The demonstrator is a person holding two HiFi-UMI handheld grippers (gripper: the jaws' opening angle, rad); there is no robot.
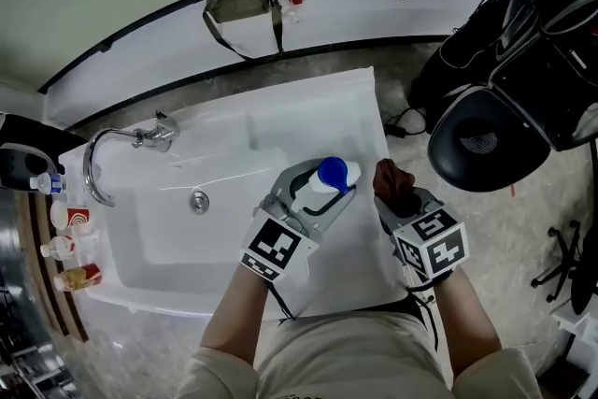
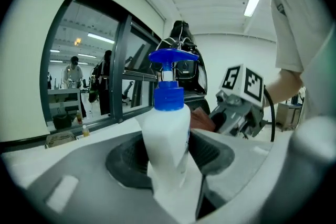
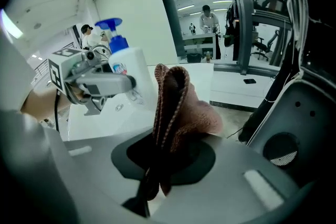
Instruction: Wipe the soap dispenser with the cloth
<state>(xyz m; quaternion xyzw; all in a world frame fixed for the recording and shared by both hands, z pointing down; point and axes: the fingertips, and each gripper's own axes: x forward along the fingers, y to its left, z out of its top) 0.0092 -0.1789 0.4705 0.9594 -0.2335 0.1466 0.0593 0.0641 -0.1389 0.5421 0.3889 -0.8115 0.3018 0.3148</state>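
Note:
The soap dispenser (image 1: 329,179) is a white bottle with a blue pump top, upright in the left gripper view (image 2: 168,139) and also visible in the right gripper view (image 3: 126,68). My left gripper (image 1: 322,192) is shut on its body, holding it above the right part of the white sink (image 1: 168,238). My right gripper (image 1: 397,201) is shut on a bunched reddish-brown cloth (image 1: 392,180) (image 3: 176,107), just right of the bottle. The cloth (image 2: 202,119) shows behind the bottle; whether it touches the bottle I cannot tell.
A chrome faucet (image 1: 117,149) arches over the basin at the left, with the drain (image 1: 198,200) below it. Small bottles (image 1: 65,248) stand at the sink's left edge. A black chair (image 1: 486,140) sits to the right, and a bag (image 1: 241,5) lies on the far counter.

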